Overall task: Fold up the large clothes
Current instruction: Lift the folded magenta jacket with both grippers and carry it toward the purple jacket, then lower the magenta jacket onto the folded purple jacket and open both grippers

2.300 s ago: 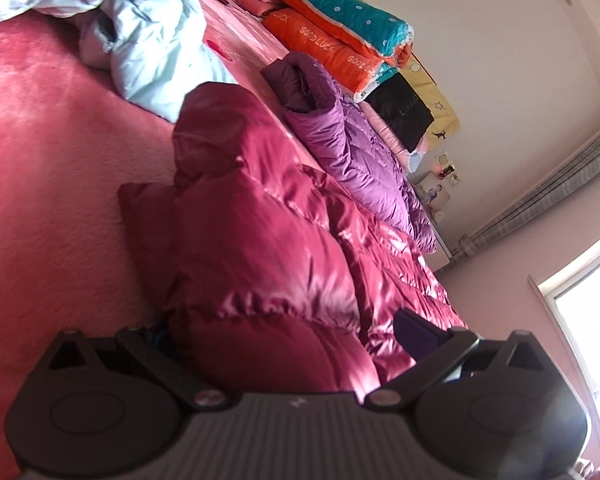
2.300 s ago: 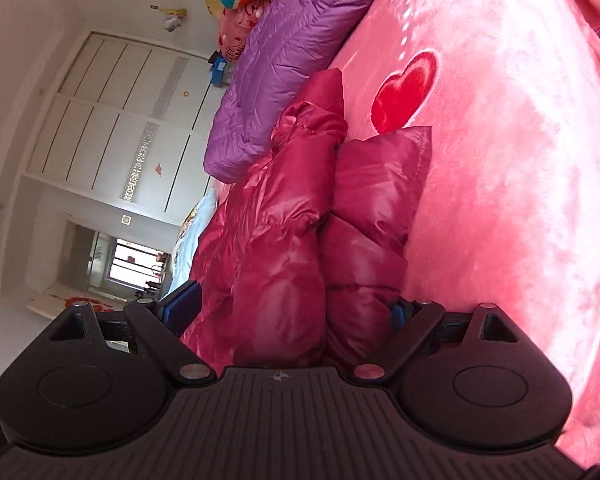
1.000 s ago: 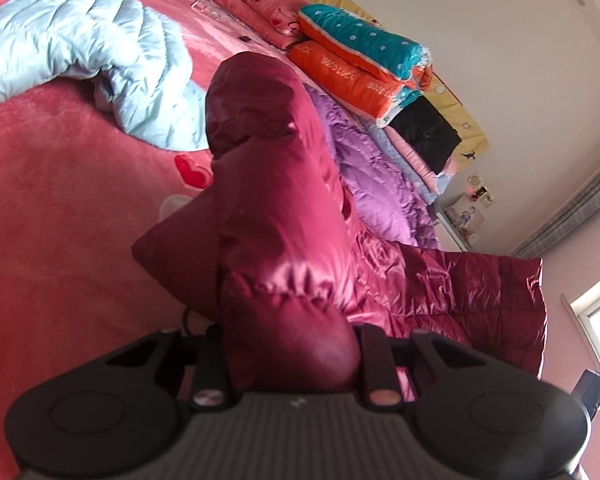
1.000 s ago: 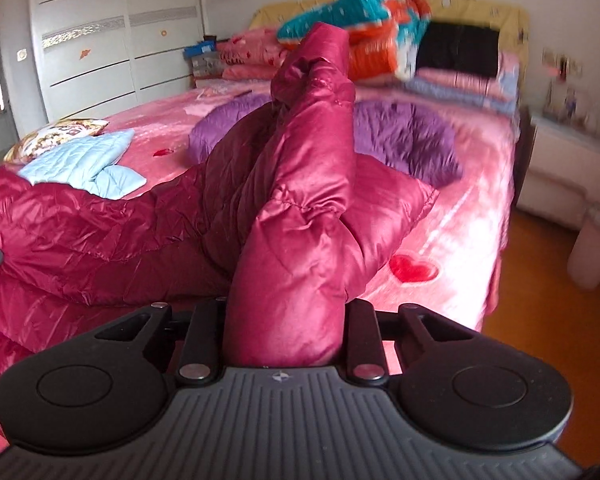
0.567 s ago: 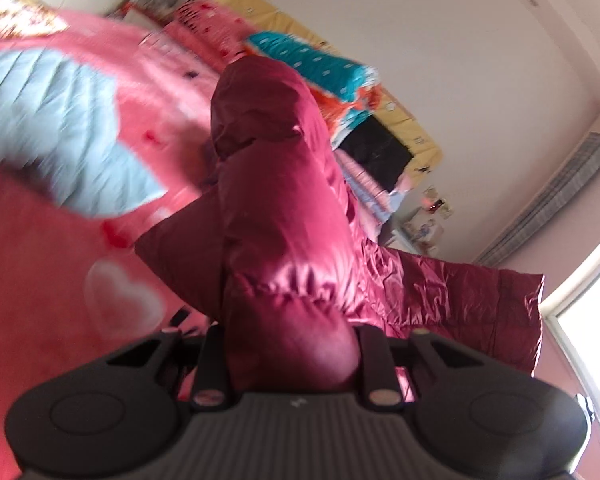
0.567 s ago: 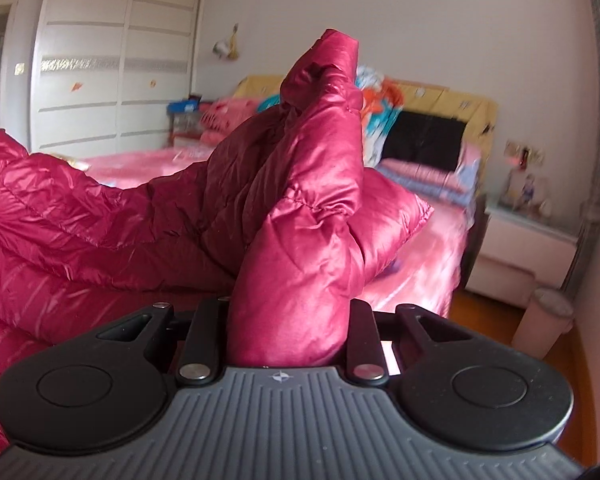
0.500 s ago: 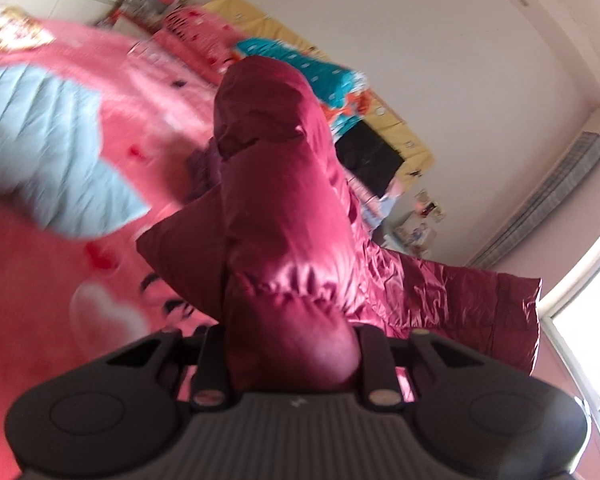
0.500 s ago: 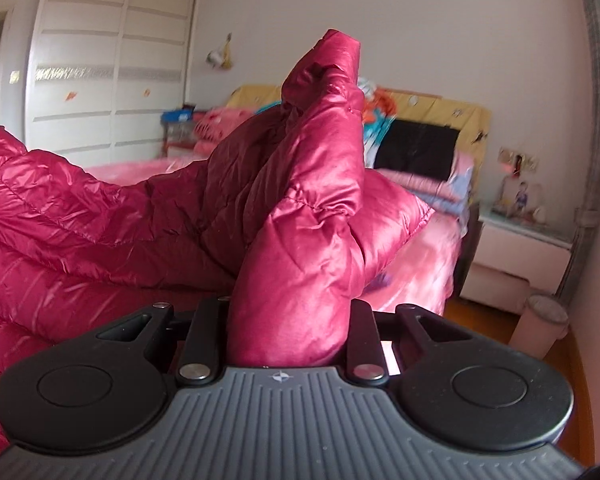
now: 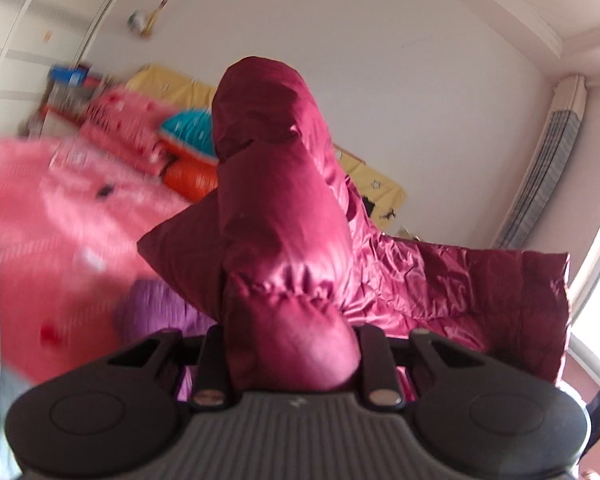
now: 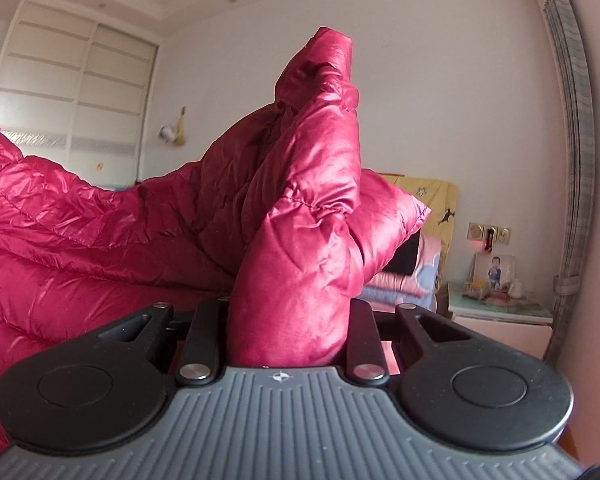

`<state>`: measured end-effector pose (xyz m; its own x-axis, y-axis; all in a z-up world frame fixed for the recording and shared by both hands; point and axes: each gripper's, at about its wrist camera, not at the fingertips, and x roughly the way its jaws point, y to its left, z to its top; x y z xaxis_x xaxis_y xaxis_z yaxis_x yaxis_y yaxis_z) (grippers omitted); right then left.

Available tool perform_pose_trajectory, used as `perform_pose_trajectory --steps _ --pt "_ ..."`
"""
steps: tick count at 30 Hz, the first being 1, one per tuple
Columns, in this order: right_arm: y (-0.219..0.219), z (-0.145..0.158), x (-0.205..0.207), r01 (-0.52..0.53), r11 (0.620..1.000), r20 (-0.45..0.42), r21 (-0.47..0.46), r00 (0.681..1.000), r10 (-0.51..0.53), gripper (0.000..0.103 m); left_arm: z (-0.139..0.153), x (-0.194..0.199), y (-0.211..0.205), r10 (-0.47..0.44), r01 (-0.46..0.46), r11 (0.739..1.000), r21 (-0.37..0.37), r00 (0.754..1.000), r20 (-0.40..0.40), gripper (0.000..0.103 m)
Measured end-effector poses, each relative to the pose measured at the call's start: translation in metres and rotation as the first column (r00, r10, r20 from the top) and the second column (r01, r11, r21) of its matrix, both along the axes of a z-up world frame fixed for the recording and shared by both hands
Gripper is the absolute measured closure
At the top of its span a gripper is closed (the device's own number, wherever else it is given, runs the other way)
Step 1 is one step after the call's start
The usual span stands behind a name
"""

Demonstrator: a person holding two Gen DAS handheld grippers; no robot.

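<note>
Left wrist view: jacket fills frame centre, a fold pinched between left gripper fingers at bottom centre, the rest spreading to lower right. Bed at left, folded quilts behind jacket at centre left.

Right wrist view: jacket fold in right gripper at bottom centre, bulk stretching left. Nightstand lower right, wardrobe upper left.

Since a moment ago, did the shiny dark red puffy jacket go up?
Yes. The shiny dark red puffy jacket, which lay on the pink bed, now hangs lifted, with the white bedroom wall behind it instead of bedding.
</note>
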<state>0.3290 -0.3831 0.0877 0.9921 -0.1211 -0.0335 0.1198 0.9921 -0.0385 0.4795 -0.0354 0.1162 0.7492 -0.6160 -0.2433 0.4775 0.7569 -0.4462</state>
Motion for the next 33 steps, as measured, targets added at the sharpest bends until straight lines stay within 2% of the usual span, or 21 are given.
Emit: perform_pose_trajectory --steps 3,7,15,21,22,24,25,26,27,28,29,30,31,33 --pt "-0.009 -0.005 0.056 0.030 0.999 0.016 0.009 0.999 -0.031 0.075 -0.005 0.048 -0.020 0.028 -0.029 0.999 0.027 0.999 0.046 0.080" --pt "-0.017 -0.020 0.129 0.070 0.997 0.002 0.032 0.998 -0.070 0.075 -0.024 0.111 -0.038 0.061 -0.063 0.997 0.045 0.997 0.047 0.080" --pt "-0.034 -0.072 0.225 0.099 0.994 -0.147 0.055 0.985 -0.090 0.074 -0.082 0.206 -0.074 0.116 -0.113 0.986 0.121 0.993 -0.017 0.080" --pt "-0.043 -0.108 0.263 0.112 0.992 -0.244 0.060 0.965 -0.094 0.074 -0.130 0.249 -0.089 0.156 -0.141 0.973 0.181 0.985 -0.071 0.078" --pt "-0.029 -0.111 0.260 0.114 0.992 -0.264 0.058 0.960 -0.095 0.073 -0.138 0.252 -0.090 0.163 -0.145 0.970 0.193 0.983 -0.084 0.076" --pt "-0.023 -0.123 0.269 0.120 0.992 -0.294 0.043 0.950 -0.102 0.068 -0.151 0.257 -0.090 0.181 -0.158 0.964 0.213 0.979 -0.096 0.069" --pt "-0.022 -0.129 0.271 0.128 0.991 -0.300 0.032 0.947 -0.113 0.067 -0.156 0.258 -0.088 0.193 -0.168 0.961 0.220 0.976 -0.098 0.061" --pt "-0.024 -0.120 0.273 0.136 0.990 -0.303 0.021 0.945 -0.124 0.064 -0.156 0.256 -0.088 0.204 -0.179 0.958 0.226 0.974 -0.094 0.051" --pt "-0.020 -0.125 0.274 0.145 0.989 -0.305 0.008 0.943 -0.136 0.059 -0.158 0.254 -0.085 0.219 -0.194 0.953 0.231 0.972 -0.088 0.045" --pt "-0.026 -0.128 0.284 0.155 0.988 -0.304 -0.006 0.941 -0.150 0.056 -0.159 0.252 -0.083 0.241 -0.217 0.947 0.237 0.968 -0.076 0.035" --pt "-0.027 -0.133 0.285 0.173 0.985 -0.299 -0.019 0.939 -0.171 0.043 -0.157 0.246 -0.081 0.270 -0.249 0.937 0.246 0.961 -0.056 0.025" --pt "-0.030 -0.129 0.282 0.204 0.979 -0.289 -0.028 0.936 -0.203 0.019 -0.157 0.241 -0.077 0.304 -0.285 0.924 0.256 0.952 -0.035 0.021" --pt "-0.030 -0.130 0.281 0.244 0.969 -0.269 -0.036 0.932 -0.244 0.002 -0.157 0.237 -0.073 0.343 -0.328 0.908 0.261 0.939 -0.014 0.016" --pt "-0.034 -0.126 0.269 0.301 0.953 -0.226 -0.029 0.927 -0.300 0.000 -0.154 0.228 -0.060 0.413 -0.403 0.882 0.242 0.911 0.013 0.010"
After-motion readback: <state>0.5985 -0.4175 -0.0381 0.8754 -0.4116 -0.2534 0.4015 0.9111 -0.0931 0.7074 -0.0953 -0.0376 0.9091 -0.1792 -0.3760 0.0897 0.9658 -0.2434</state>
